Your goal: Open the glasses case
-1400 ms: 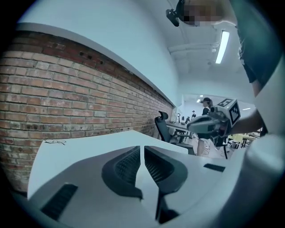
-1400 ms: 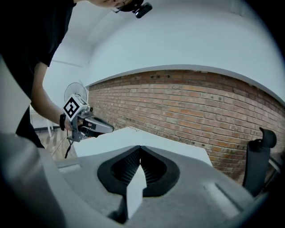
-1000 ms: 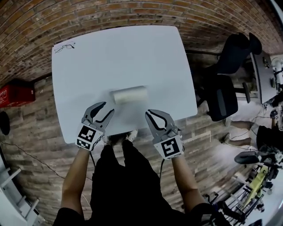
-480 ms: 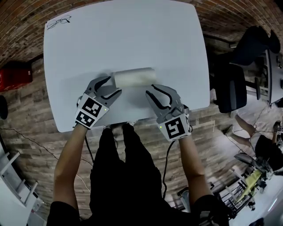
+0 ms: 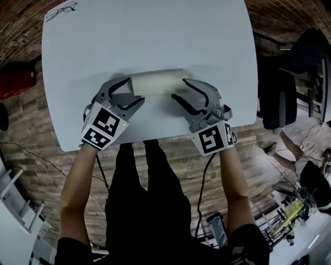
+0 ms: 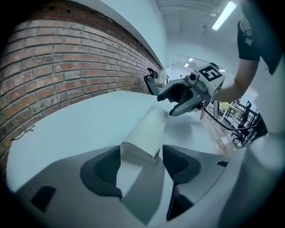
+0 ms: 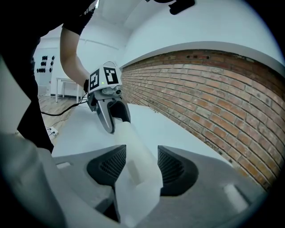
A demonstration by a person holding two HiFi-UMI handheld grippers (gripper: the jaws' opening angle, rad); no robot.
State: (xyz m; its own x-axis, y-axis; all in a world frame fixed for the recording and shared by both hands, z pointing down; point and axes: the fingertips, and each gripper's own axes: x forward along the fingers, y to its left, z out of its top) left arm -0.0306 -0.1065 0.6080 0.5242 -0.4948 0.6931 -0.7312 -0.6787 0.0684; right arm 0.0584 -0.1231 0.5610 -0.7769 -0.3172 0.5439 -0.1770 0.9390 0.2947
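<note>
A white, closed glasses case (image 5: 158, 83) lies crosswise on the white table (image 5: 155, 36), a little back from the front edge. My left gripper (image 5: 135, 90) is at its left end and my right gripper (image 5: 179, 88) at its right end. The left gripper view has the case's end (image 6: 149, 131) lying between the spread jaws of the left gripper (image 6: 141, 153), with gaps at both pads. Seen from the right gripper view, the other end (image 7: 138, 178) lies between the right gripper's (image 7: 142, 151) jaws, which do not press on it. Both pairs of jaws are opening.
A pair of eyeglasses (image 5: 61, 10) lies at the table's far left corner. A red box (image 5: 18, 83) sits on the floor at the left. A dark office chair (image 5: 282, 88) stands off the table's right edge. The person's legs are below the front edge.
Both grippers have gone forward and down from the table's front edge to the two ends of the case. Their jaws have opened wider around it.
</note>
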